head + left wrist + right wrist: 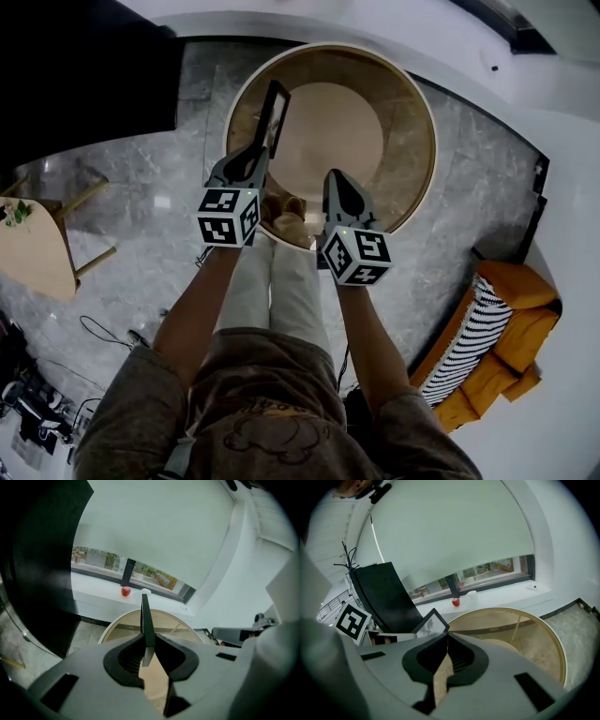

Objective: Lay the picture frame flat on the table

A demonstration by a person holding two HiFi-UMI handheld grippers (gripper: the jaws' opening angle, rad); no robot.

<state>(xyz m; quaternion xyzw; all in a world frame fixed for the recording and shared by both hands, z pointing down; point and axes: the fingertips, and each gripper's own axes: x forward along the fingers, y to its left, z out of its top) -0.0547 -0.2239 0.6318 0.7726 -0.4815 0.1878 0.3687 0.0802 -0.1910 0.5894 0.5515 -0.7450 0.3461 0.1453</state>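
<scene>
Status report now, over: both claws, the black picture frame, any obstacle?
Left claw shut on thin black picture frame, upright. Right claw shut, empty. Round wood-rimmed table below; no obstacle seen.

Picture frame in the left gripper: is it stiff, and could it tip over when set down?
Likely stiff: the picture frame looks straight though the left gripper pinches one edge. Thin, it would probably tip if stood on edge.
</scene>
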